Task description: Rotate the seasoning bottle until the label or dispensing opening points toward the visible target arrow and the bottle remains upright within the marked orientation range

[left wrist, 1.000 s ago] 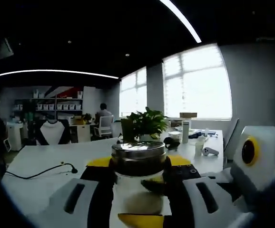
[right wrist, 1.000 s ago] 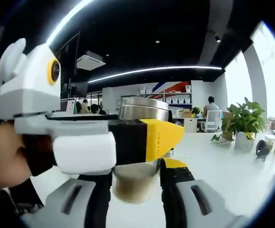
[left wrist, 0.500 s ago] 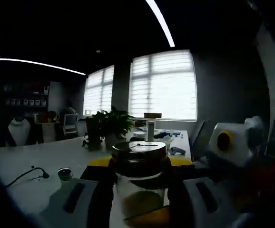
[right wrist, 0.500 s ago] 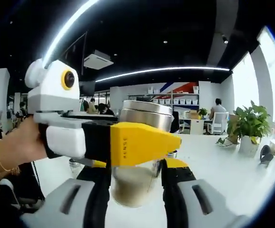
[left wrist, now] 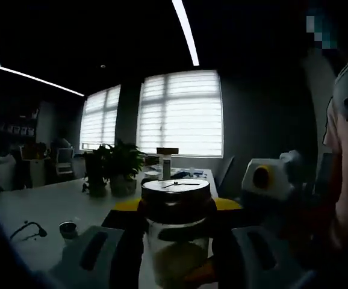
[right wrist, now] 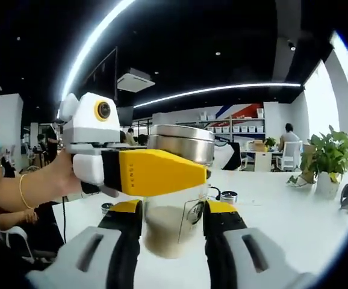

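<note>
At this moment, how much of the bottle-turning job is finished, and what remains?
Done: both grippers hold the seasoning bottle, lifted and upright. The left gripper clamps it just under the metal lid; the right gripper clamps the glass body. In hand: the turning itself. Left: no target arrow is visible, so alignment cannot be confirmed; the bottle must go back on the white table.

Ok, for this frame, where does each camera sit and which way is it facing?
Left gripper view: rides the left gripper, looking past the seasoning bottle toward the windows; the right gripper and a sleeve show.
Right gripper view: rides the right gripper, facing the far shelves; the left gripper, held in a hand, crosses the bottle.
Shared: the bottle, the potted plant, the white table.
</note>
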A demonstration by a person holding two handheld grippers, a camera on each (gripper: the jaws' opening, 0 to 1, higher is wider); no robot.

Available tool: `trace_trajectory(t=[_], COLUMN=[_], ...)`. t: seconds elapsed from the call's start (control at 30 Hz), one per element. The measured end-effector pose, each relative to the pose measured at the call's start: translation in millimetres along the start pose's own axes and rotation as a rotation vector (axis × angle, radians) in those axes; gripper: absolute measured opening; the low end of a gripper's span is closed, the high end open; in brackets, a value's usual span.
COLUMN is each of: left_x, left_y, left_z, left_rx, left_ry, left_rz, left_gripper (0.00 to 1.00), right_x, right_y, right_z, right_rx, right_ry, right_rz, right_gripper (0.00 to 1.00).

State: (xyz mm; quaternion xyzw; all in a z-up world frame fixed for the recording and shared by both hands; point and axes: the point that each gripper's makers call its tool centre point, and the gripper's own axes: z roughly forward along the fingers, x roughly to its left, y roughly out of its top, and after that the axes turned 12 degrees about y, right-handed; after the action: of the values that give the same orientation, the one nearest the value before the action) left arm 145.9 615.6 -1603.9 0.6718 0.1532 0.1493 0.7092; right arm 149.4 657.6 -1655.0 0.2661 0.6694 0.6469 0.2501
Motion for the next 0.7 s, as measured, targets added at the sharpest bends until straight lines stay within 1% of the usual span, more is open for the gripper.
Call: trace_trajectory(t=[0.17,0.23,0.27,0.3,0.37,0.4,0.47,0.53,0.63,0.7], left_x=[-1.1,-2.8,-3.6,-4.5,-3.7,-2.4,-3.9,-5.8,-8.3,-8.8], left_y=[3.2,4.6,5.6,6.3,7.3,6.2,5.6,6.8,10.9,12.9], left_z=[-2,-3,-4,-4,-3,-2,-3,-4,-7,-9], left_rx=[0.001,0.007,0.007,0.011,0.017,0.029,0.029,0.026,0.012,0.005], left_ry=[-0.043,-0.075,-0.088,-0.100,-0.099,-0.096,-0.110,-0.127,-0.159,-0.177], left_rz=[-0.008,-0.013,-0.013,-0.013,-0.016,-0.025,-0.018,-0.021,-0.032,-0.068], left_gripper=[0.44,0.44,0.44,0.44,0.44,0.44,0.44,0.44,0.44,0.44], right_x=[2,5,6,6,5,5,6,8,13,15], right_y=[2.7,4.1,4.4,4.2,4.0,3.6,3.0,3.9,6.7,7.5], right_z=[1,2,2,2,2,3,4,5,6,6], right_rx=[-0.013,-0.033,-0.050,-0.053,-0.055,-0.054,-0.048,-0.049,-0.088,-0.099], right_ry=[0.042,0.072,0.094,0.099,0.106,0.109,0.122,0.149,0.221,0.252], right_rz=[0.007,0.026,0.053,0.057,0.062,0.068,0.068,0.064,0.116,0.138], right_gripper=[0.38,0.38,0.38,0.38,0.38,0.38,0.38,0.38,0.39,0.40])
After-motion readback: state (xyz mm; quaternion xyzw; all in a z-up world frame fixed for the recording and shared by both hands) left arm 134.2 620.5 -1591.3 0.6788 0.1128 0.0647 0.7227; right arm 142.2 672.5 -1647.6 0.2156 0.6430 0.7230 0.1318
